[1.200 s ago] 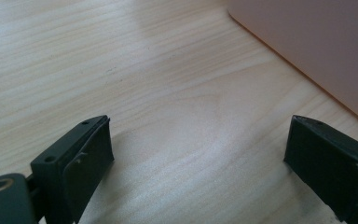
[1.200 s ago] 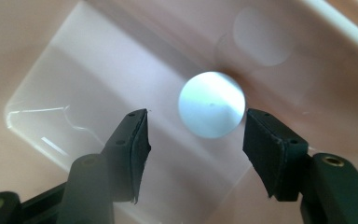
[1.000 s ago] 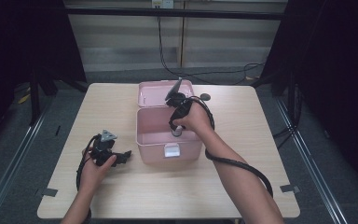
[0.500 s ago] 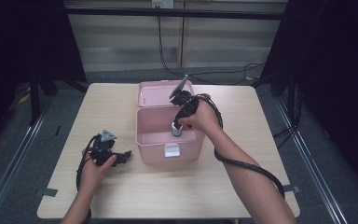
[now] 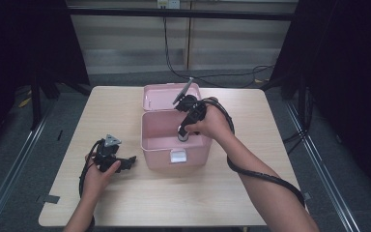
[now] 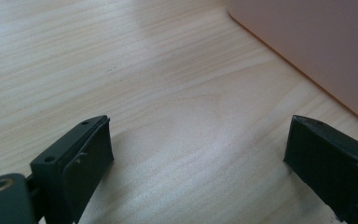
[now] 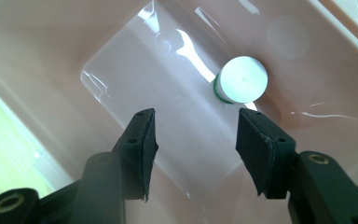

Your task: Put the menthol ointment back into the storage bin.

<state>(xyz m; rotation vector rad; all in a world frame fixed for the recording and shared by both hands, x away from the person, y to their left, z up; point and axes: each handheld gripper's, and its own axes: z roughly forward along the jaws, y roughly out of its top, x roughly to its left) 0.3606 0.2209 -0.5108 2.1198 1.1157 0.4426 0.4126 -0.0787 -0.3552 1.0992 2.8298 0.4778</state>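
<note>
An open pink box (image 5: 174, 157) stands mid-table, its lid (image 5: 166, 96) tipped back behind it. On the box floor stands a small white-capped bottle (image 7: 241, 80) with a green ring, next to a clear plastic sheet (image 7: 168, 107). My right gripper (image 5: 183, 129) hangs over the box and points down into it. Its jaws are open, have just been closing, and hold nothing; in the right gripper view (image 7: 196, 126) the bottle lies beyond the right jaw's tip. My left gripper (image 5: 125, 162) rests on the table left of the box, open and empty, the box wall (image 6: 317, 46) near its right jaw.
The light wooden table (image 5: 251, 193) has bare room in front of the box and on both sides. A black cable (image 5: 265, 176) trails from the right gripper along the forearm. Dark frame posts and floor cables lie beyond the far edge.
The right hand has risen a little over the box and drifted right, its jaws narrower than before. The left hand and the box have kept still.
</note>
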